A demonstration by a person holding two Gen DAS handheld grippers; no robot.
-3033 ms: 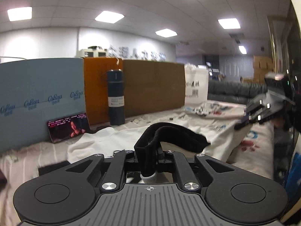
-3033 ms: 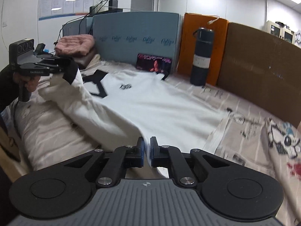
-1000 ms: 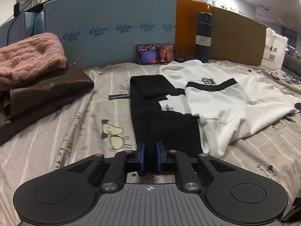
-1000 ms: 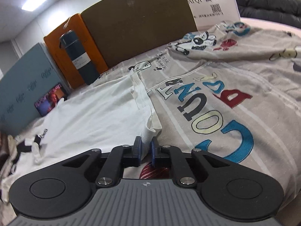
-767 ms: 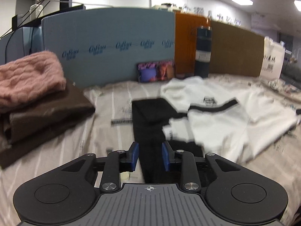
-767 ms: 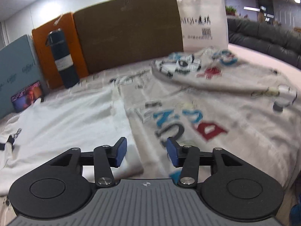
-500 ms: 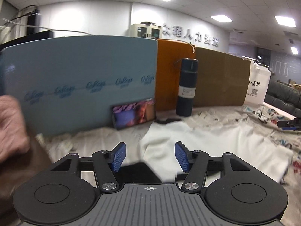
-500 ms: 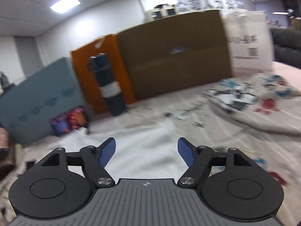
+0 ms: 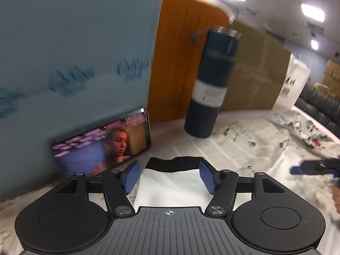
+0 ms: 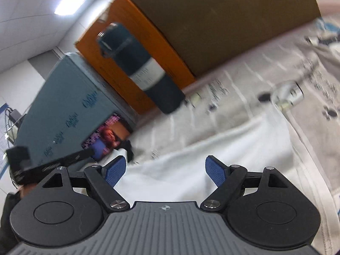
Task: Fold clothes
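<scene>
Two grippers are spread wide with nothing pinched: the left gripper [image 9: 169,176] has just been opening, its blue pads [image 9: 131,176] apart above the white garment [image 9: 170,189], and the right gripper [image 10: 164,171] has likewise just been opening over the same cloth [image 10: 212,155]. The garment is spread on the printed sheet [image 9: 244,140], its black collar band [image 9: 173,164] lying just beyond the left fingertips, near the propped phone [image 9: 102,144] and short of the dark flask [image 9: 209,85].

A fresh grasp at the collar end is judged to be the step in hand. It is best done if each gripper is lowered at an outer corner of that end, so that one fabric layer only is taken and the sheet beneath is left alone. The pinches should be matched in height, so the fold line stays straight. The flask and phone should be given room, since both could be knocked over by a sweeping wrist. Both views are blurred, so exact edges cannot be told.
</scene>
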